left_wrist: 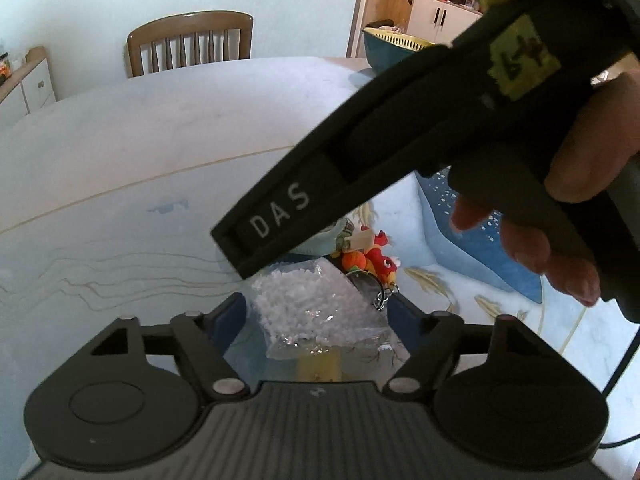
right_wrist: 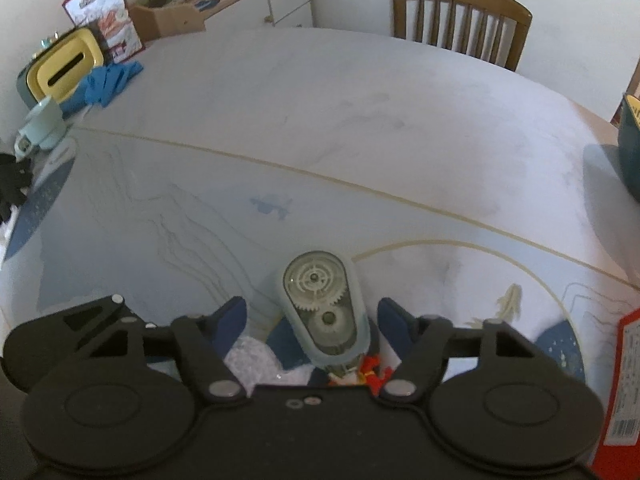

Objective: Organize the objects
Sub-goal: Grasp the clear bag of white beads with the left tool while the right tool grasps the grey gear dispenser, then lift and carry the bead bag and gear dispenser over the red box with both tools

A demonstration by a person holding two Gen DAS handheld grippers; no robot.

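Left gripper: blue pads part-spread on either side of a clear bag of white beads, not seen to press it; placed astride the bag, presumably to lift it. Right gripper: pads likewise apart, flanking a tape dispenser with visible gears, contact not evident; probably lined up for pickup. Red and orange plush keychain: lying just beyond the bag, beside the dispenser. All three items clustered close on the patterned table, near its front edge, awaiting sorting. Teal basket: far edge, likely destination.
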